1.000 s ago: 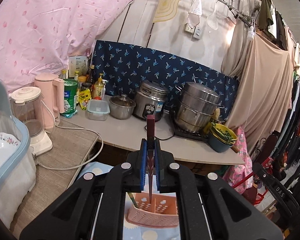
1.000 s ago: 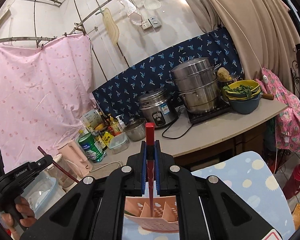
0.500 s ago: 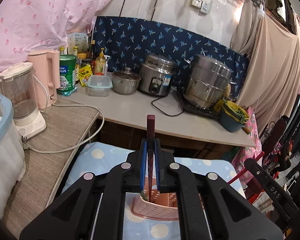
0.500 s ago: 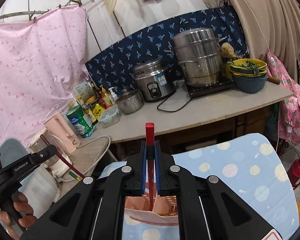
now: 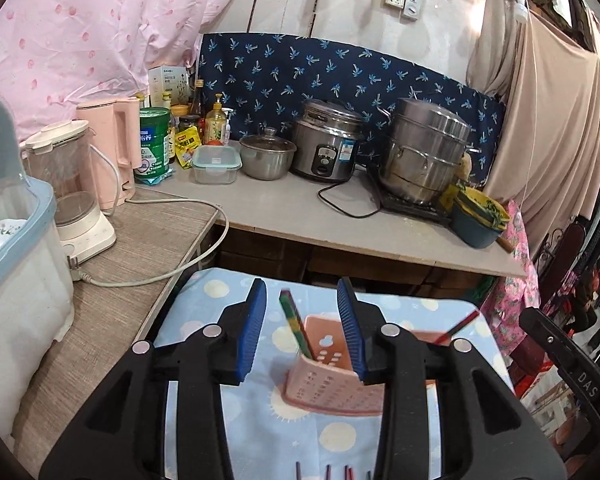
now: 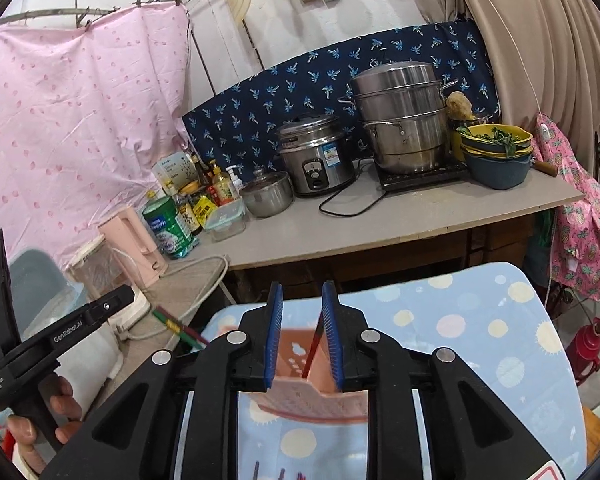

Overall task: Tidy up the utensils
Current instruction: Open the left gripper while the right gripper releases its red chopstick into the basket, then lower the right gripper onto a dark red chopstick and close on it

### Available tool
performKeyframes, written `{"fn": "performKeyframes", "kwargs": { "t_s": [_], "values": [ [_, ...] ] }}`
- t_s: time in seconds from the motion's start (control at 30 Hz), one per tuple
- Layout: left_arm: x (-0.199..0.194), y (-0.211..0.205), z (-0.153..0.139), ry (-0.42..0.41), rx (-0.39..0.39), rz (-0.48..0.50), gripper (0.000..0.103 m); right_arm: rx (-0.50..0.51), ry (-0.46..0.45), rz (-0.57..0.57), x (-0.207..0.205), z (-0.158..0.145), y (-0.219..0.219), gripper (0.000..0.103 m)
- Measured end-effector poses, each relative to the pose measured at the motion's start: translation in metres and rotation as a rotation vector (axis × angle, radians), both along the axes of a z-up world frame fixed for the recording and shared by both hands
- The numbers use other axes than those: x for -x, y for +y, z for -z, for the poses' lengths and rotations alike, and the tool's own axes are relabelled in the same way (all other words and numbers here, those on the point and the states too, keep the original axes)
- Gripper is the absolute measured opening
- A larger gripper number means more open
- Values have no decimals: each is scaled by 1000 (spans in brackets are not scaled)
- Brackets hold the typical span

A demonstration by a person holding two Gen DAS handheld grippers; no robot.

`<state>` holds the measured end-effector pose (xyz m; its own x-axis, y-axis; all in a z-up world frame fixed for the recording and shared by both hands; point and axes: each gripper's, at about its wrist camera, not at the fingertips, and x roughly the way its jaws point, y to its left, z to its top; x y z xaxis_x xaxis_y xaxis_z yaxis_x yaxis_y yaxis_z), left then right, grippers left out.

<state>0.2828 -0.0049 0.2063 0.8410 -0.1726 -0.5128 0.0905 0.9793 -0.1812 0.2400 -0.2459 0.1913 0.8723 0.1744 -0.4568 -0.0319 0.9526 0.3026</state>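
A pink perforated utensil holder (image 5: 332, 376) stands on a blue dotted cloth (image 5: 204, 320); it also shows in the right wrist view (image 6: 300, 360). My left gripper (image 5: 302, 332) is open just above it, and a green-and-red chopstick (image 5: 296, 326) leans in the holder between its fingers. My right gripper (image 6: 302, 340) is open over the holder, with a red chopstick (image 6: 314, 346) standing in it by the right finger. The same red chopstick (image 5: 458, 328) shows at the holder's right in the left wrist view. Several more chopstick ends (image 5: 332, 472) lie at the cloth's near edge.
A counter (image 5: 300, 208) behind holds a rice cooker (image 5: 326, 146), a steel steamer pot (image 5: 424, 156), a small pot (image 5: 266, 154), bottles and a blue bowl (image 5: 476, 224). A blender (image 5: 74, 196), a pink kettle (image 5: 114, 152) and a blue-rimmed tub (image 5: 16, 264) stand at left.
Both grippers have opened and let go of their chopsticks, which now stand in the pink holder. Both have tilted further down towards the cloth.
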Motion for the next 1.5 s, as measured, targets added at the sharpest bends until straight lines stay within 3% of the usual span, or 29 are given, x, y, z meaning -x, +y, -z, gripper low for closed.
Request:
{"fn": "performKeyframes", "kwargs": {
  "t_s": [0.4,0.67,0.8,1.13,1.5],
  "values": [
    [73,-13,45,48,-107,43,35,136,98,-9,84,52,16,24],
    [122,-14,81,112,-112,60,35,128,200,-14,139,100,14,24],
    [144,-14,101,130,-156,48,35,128,260,-14,160,126,14,24],
    [177,-2,150,241,-159,62,35,149,336,-40,198,165,31,24],
    [200,1,176,301,-170,87,35,166,419,-57,216,204,49,24]
  ]
}}
